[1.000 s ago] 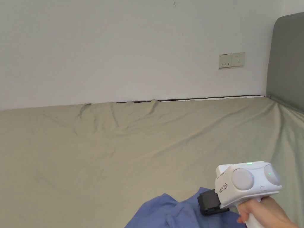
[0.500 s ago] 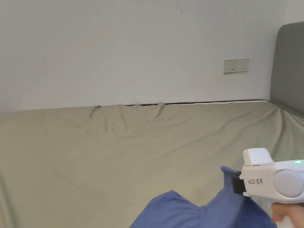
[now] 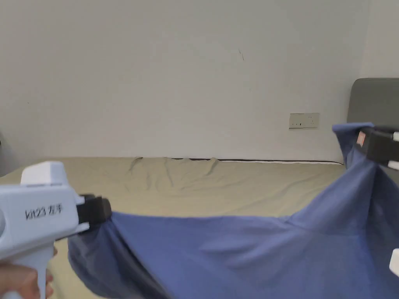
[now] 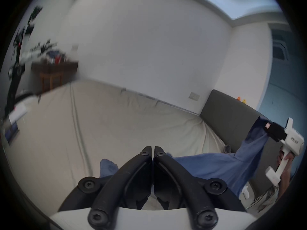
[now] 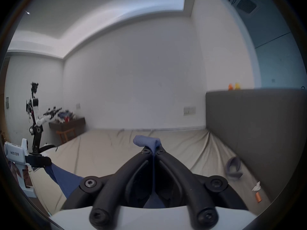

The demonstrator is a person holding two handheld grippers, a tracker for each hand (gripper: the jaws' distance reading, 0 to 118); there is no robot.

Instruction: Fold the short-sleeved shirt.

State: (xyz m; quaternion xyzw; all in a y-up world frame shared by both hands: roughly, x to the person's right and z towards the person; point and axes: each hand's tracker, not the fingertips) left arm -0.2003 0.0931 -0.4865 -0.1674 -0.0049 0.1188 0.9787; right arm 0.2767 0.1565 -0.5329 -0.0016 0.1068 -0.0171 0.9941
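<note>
Over creased beige sheet, both tongs stretch soft blue shirt.

This is a bedroom in a home: a wide bed under a wrinkled beige sheet fills the floor space, with a grey padded headboard at one end and plain white walls carrying a socket plate. A cluttered wooden side table stands in the far corner.
</note>
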